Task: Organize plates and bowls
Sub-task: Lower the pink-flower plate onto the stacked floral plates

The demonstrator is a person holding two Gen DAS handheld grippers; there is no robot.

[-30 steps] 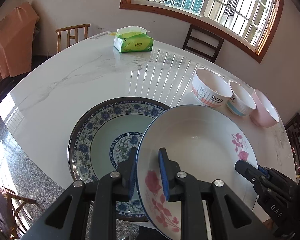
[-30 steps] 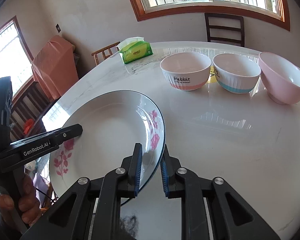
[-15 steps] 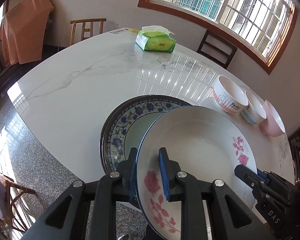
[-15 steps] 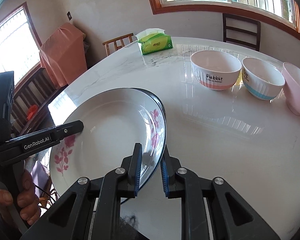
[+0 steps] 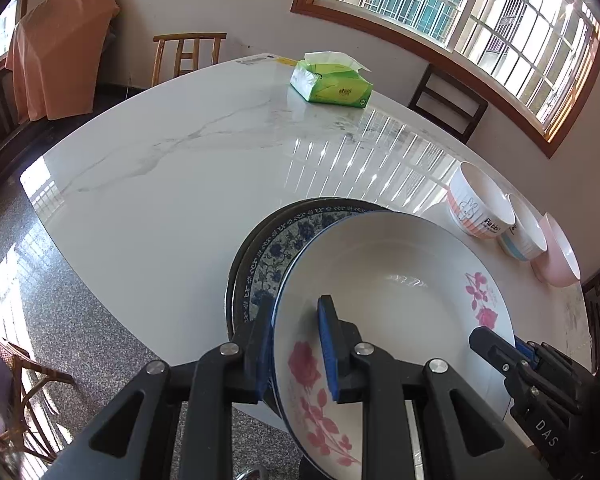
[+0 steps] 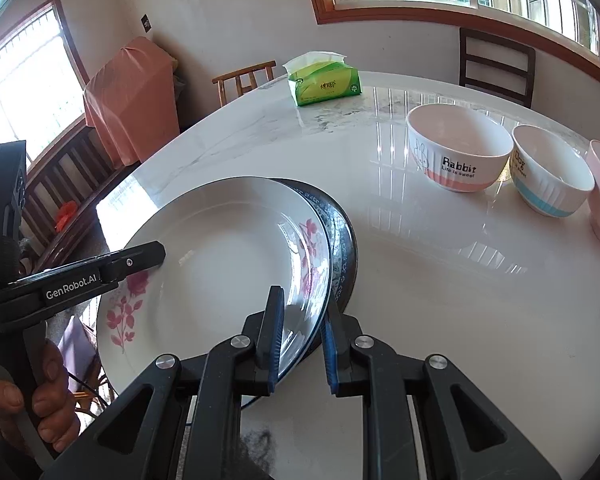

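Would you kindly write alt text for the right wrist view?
Both grippers, right and left, grip a white rose-patterned plate above a blue-patterned plate on a marble table; three bowls behind.

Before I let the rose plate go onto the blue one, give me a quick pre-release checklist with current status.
1. Left gripper clamped on the rose plate rim: ok.
2. Right gripper on the opposite rim: fingers straddle it, but a gap shows on the right side: cannot tell if clamped.
3. Rose plate over the blue plate: mostly overlapping, blue rim shows on one side only: not ok, off-centre.
4. Rose plate seated flat on the blue plate: cannot tell.
5. Bowls apart from the plates: ok.
6. Blue plate fully on the table: it sits near the edge: cannot tell.
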